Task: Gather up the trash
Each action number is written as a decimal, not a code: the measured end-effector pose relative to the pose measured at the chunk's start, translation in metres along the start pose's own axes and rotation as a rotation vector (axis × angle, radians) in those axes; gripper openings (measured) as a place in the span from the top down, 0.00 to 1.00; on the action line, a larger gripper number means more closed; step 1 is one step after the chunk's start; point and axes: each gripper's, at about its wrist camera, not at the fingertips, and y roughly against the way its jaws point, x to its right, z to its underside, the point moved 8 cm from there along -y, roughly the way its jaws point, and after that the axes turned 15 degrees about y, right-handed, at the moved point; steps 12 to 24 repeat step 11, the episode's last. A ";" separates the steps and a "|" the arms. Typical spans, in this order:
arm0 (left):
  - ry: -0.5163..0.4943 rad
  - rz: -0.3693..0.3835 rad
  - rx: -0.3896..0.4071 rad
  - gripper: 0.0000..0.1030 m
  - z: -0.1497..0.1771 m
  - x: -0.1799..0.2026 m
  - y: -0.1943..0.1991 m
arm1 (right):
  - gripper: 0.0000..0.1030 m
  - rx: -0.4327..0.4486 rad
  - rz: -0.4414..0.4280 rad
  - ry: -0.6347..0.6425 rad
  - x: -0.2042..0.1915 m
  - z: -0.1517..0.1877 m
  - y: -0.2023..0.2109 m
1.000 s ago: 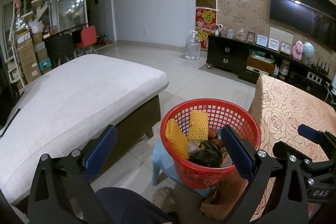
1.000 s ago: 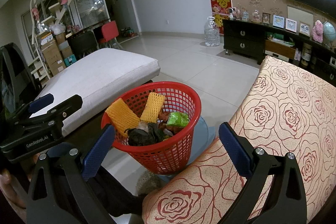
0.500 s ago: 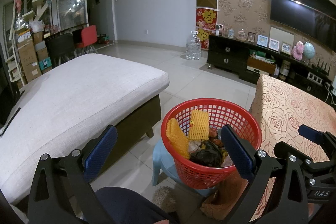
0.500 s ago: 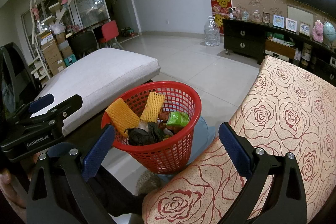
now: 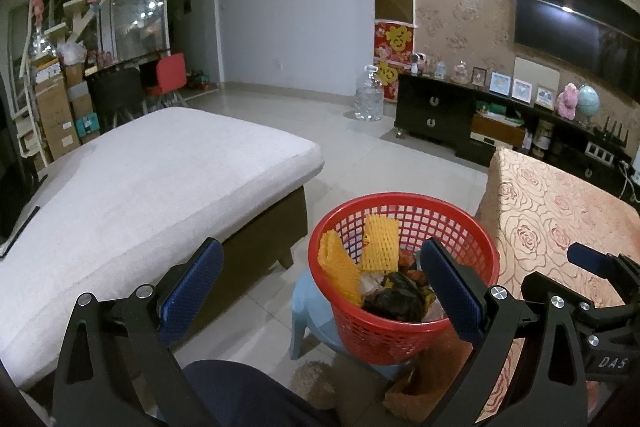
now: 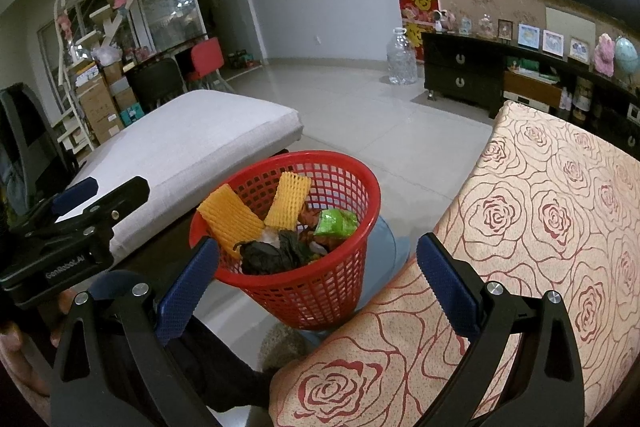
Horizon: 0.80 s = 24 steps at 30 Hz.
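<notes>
A red mesh basket (image 5: 452, 327) stands on a light blue stool (image 5: 308, 311); it also shows in the right wrist view (image 6: 320, 291). It holds yellow foam fruit nets (image 6: 230, 221), a green wrapper (image 6: 336, 223) and dark crumpled trash (image 6: 272, 255). My left gripper (image 5: 320, 287) is open and empty, held above and before the basket. My right gripper (image 6: 316, 281) is open and empty, over the basket's near side and the edge of the rose-patterned table (image 6: 540, 227).
A white cushioned sofa bench (image 5: 140, 179) lies to the left. The rose-cloth table (image 5: 560, 211) is on the right. A dark TV cabinet (image 5: 440, 115) and a water jug (image 5: 368, 99) stand at the back. The person's knee (image 5: 240, 395) is below.
</notes>
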 end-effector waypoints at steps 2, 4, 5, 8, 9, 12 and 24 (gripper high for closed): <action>0.002 0.006 -0.003 0.07 0.000 0.001 0.000 | 0.07 -0.005 -0.001 -0.006 0.003 0.001 -0.001; -0.006 0.017 -0.006 0.07 0.001 0.003 0.000 | 0.07 -0.008 0.008 -0.007 0.007 0.002 0.001; -0.009 0.021 -0.012 0.07 0.002 0.005 0.000 | 0.07 -0.008 0.019 -0.008 0.011 0.003 0.004; -0.004 0.040 -0.026 0.07 0.005 0.009 -0.003 | 0.07 -0.012 0.061 -0.035 0.030 0.010 0.014; -0.003 0.045 -0.032 0.07 0.006 0.011 -0.005 | 0.07 -0.019 0.086 -0.053 0.042 0.016 0.019; -0.007 0.052 -0.047 0.07 0.011 0.015 -0.011 | 0.07 -0.035 0.142 -0.095 0.070 0.029 0.031; -0.007 0.052 -0.047 0.07 0.011 0.015 -0.011 | 0.07 -0.035 0.142 -0.095 0.070 0.029 0.031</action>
